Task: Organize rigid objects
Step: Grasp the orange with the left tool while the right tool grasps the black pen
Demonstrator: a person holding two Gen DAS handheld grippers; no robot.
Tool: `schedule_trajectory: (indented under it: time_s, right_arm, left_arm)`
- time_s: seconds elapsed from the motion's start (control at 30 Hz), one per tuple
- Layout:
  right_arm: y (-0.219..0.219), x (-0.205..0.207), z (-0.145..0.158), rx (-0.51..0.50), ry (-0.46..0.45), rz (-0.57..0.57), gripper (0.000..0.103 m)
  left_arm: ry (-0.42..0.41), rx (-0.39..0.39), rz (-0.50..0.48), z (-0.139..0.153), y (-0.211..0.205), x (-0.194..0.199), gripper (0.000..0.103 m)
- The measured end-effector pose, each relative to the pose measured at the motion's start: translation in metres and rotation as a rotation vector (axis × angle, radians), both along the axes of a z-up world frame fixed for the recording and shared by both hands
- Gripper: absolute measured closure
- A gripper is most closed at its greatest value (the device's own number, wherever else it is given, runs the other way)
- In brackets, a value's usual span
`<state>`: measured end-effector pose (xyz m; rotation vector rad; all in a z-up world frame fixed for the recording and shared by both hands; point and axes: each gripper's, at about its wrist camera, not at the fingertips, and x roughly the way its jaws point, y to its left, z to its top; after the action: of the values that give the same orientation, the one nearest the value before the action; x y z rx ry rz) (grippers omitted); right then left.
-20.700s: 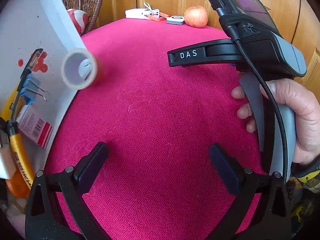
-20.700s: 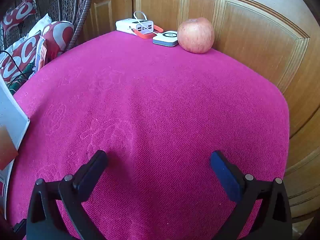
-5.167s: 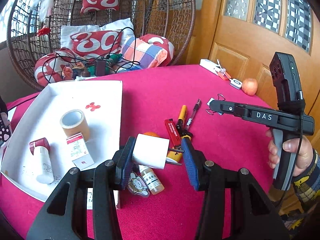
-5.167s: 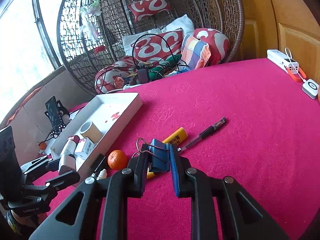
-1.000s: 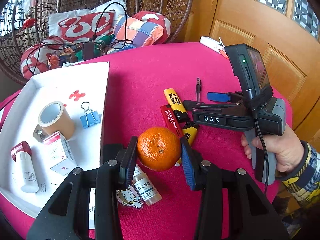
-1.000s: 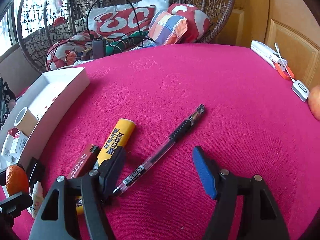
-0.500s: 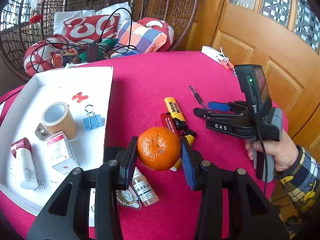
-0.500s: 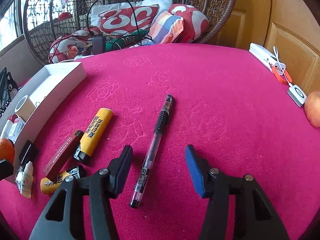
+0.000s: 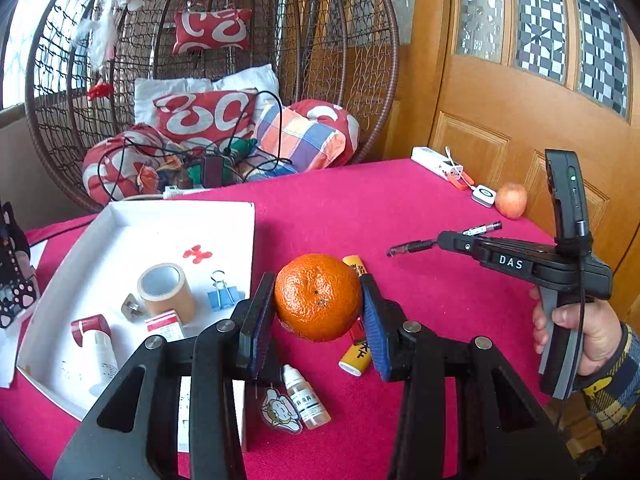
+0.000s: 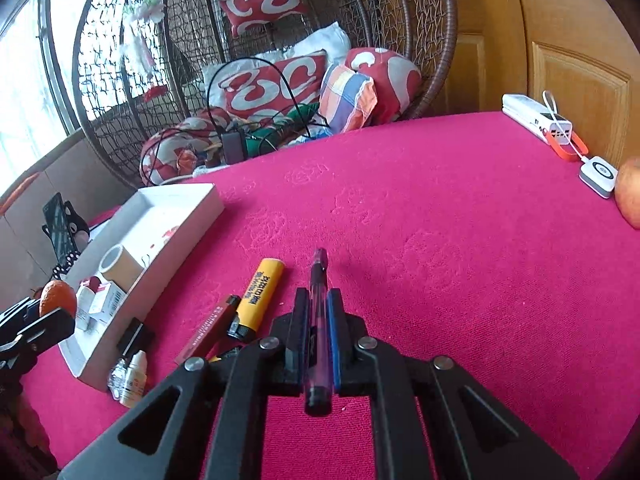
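Observation:
My left gripper [image 9: 318,312] is shut on an orange [image 9: 318,298] and holds it above the pink table, just right of the white tray [image 9: 120,220]. My right gripper [image 10: 319,308] is shut on a clear purple pen [image 10: 319,276]; the pen lies along the jaws with its tip pointing away. In the left wrist view the right gripper [image 9: 444,238] hangs over the table at the right, with the pen [image 9: 412,246] sticking out on both sides. A hand holds its grip.
The tray holds a tape roll [image 9: 166,292], a blue binder clip [image 9: 222,294], a small box [image 9: 166,326] and a white tube [image 9: 96,344]. A yellow marker [image 10: 262,296], a red-brown stick [image 10: 208,330] and a dropper bottle [image 9: 306,396] lie beside it. An apple [image 9: 510,200] and a power bank [image 9: 438,164] sit at the far edge.
The right gripper's jaws closed on the pen and lifted it off the cloth. The left gripper rose with the orange and tipped up towards the wicker chair.

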<state>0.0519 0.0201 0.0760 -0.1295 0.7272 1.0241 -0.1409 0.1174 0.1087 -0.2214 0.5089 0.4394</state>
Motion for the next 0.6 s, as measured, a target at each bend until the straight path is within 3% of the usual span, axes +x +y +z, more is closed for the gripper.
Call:
schedule_trajectory:
  time_s: [0.27, 0.6]
  right_arm:
    - [-0.010, -0.032, 0.052, 0.138, -0.063, 0.068, 0.097]
    - [-0.002, -0.048, 0.064, 0.162, -0.061, 0.131, 0.097]
  left_arm:
    - [-0.068, -0.015, 0.045, 0.014, 0.009, -0.019, 0.063]
    - [-0.079, -0.030, 0.077, 0.013, 0.017, -0.028, 0.063]
